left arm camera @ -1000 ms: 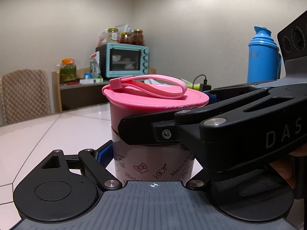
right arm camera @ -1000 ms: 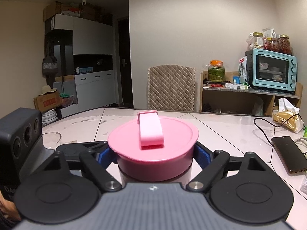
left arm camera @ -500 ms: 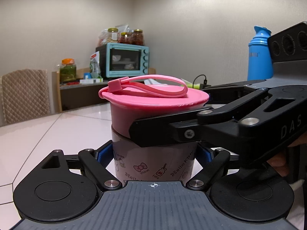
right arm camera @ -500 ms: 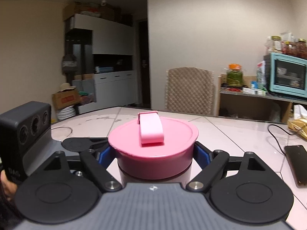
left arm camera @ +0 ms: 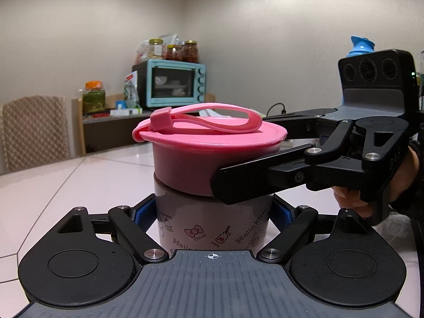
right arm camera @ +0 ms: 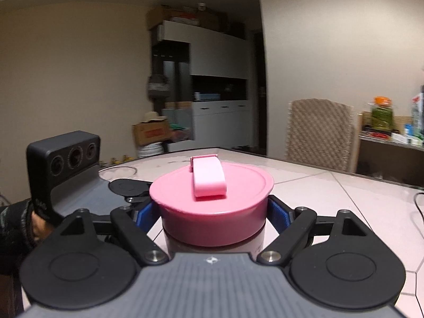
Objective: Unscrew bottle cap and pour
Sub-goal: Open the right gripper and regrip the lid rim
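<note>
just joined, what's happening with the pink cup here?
A person is working two handheld tongs on a pink-lidded cup on the table. The left tongs are shut on the printed cup body, holding it upright. The right tongs are shut on the pink lid, gripping its sides from the right in the left wrist view. The lid sits on the cup, so it looks like mid-unscrew. Nothing has been poured yet.

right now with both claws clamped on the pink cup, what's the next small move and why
Probably another twist of the right claw on the pink lid, while the left claw holds the cup body steady. The lid sits low on the cup with no lifted edge showing, so it likely isn't free to lift.
</note>
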{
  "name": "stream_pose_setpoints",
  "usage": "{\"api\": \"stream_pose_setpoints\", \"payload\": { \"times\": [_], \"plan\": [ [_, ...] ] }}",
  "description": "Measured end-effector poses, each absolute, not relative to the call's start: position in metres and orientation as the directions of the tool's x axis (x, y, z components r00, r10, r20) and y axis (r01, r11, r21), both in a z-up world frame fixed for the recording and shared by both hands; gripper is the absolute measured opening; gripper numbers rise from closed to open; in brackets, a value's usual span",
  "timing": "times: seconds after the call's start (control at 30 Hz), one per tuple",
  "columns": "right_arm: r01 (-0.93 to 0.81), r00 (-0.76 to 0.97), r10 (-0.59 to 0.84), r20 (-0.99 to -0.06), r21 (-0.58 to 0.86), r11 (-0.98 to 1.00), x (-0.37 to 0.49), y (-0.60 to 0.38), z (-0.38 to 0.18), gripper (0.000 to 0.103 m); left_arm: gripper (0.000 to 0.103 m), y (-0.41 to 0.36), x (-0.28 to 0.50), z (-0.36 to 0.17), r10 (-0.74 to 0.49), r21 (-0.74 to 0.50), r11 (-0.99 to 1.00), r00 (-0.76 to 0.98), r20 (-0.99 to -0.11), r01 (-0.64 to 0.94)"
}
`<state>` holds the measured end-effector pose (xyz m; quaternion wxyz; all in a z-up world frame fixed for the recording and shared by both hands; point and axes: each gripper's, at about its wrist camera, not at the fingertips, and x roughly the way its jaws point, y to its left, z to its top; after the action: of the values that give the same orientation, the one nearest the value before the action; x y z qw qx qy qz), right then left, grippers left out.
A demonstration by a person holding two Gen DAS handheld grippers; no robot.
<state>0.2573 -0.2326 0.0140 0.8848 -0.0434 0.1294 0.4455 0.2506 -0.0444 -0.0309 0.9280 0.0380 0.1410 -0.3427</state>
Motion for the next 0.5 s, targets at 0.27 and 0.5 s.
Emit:
{"api": "stream_pose_setpoints", "payload": {
  "times": [0.27, 0.5],
  "plan": [
    [-0.806, 0.556, 0.785, -0.274, 0.054, 0.590, 0.259, -0.235, 0.020, 0.087, 0.090, -0.045, 0.250, -0.031, -0.625, -0.026, 0.762, 0.725, -0.288, 0.647],
    [-0.688, 0.687, 0.660, -0.303, 0.021, 0.725, 0.237, -0.222, 0.034, 0.100, 0.090, -0.045, 0.250, -0.031, -0.625, -0.026, 0.762, 0.726, -0.288, 0.647]
  ]
}}
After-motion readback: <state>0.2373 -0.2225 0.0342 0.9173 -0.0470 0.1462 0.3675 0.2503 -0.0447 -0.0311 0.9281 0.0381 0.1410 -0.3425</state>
